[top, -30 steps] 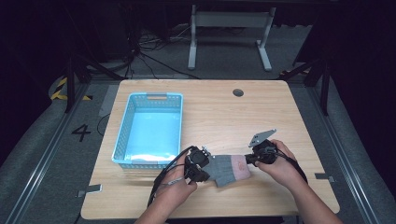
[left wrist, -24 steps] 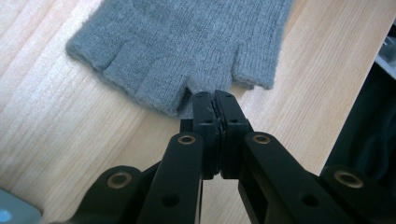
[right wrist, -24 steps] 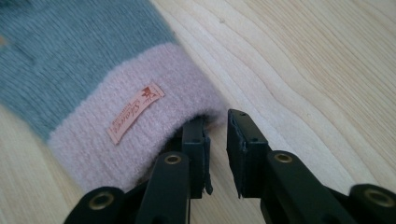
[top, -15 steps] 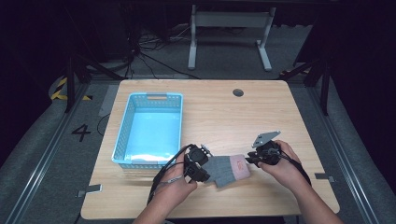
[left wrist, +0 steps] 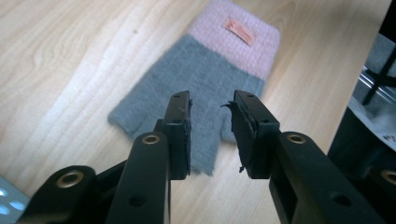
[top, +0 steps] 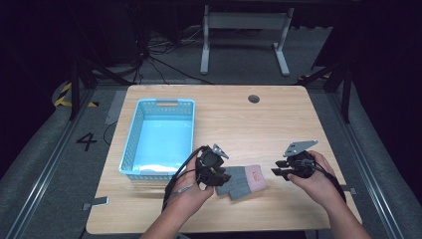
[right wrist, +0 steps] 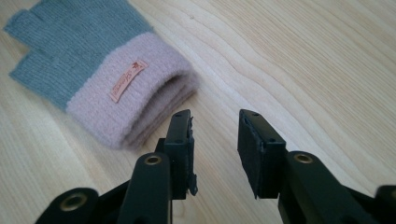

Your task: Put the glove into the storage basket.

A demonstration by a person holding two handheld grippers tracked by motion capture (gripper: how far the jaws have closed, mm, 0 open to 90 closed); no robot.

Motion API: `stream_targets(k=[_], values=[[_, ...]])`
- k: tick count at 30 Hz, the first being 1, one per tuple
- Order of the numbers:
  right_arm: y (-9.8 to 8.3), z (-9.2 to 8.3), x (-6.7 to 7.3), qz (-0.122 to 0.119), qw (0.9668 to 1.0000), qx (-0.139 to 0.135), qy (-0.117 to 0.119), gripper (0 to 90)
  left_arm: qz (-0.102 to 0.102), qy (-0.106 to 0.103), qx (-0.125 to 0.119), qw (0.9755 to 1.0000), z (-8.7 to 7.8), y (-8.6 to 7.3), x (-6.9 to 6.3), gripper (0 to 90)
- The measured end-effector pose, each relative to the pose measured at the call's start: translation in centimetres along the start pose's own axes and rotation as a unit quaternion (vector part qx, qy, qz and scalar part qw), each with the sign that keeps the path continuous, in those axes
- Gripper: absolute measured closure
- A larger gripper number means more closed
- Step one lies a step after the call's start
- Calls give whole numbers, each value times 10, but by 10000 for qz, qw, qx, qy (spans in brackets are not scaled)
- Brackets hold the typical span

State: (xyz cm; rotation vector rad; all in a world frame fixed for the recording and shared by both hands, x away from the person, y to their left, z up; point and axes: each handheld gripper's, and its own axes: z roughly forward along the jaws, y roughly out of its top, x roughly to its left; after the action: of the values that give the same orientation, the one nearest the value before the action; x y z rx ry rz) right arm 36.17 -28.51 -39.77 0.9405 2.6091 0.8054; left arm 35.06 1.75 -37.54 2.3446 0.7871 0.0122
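1. Currently the grey knitted glove (top: 243,180) with a pink cuff lies flat on the surface (top: 298,119), near its front edge, between my two hands. It is apart from the blue basket (top: 160,135), which stands to its left and looks empty.
2. Left gripper (left wrist: 211,109): jaws part-open, a narrow gap, holding nothing. In the left gripper view the jaws hang just above the finger end of the glove (left wrist: 201,88); I cannot tell whether the tips touch the knit.
3. Right gripper (right wrist: 214,128): jaws likewise part-open and empty. In the right gripper view the pink cuff (right wrist: 135,100) sits just beside the left jaw, not between the two; its orange label (right wrist: 125,80) faces up. From the high view the right gripper (top: 279,170) is near the cuff end but apart from it.
4. Step in hand, as I judge it: approach to grasp. Neither gripper has the glove yet.
5. Next move, my judgement: lower the left gripper so the jaws straddle a fold of the grey knit, then close. The fabric lies flat, so I expect to press down to pinch it.
6. Likely destination is the basket; lifting calls for a firm hold, since soft knit can slip.
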Motion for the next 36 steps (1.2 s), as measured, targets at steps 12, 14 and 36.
stream_targets(k=[12, 14, 36], values=[[-16, -19, -8, 325, 9994, -66, -122, 618, -93, 29, -323, 9994, 13, 10, 1, 642], [-17, -20, -8, 342, 9993, -55, -132, 616, -113, -14, -355, 9993, 17, 12, 2, 629], [-23, -19, -14, 549, 9985, -63, 16, 599, -100, -116, -72, 9999, 69, 9, 9, 397]])
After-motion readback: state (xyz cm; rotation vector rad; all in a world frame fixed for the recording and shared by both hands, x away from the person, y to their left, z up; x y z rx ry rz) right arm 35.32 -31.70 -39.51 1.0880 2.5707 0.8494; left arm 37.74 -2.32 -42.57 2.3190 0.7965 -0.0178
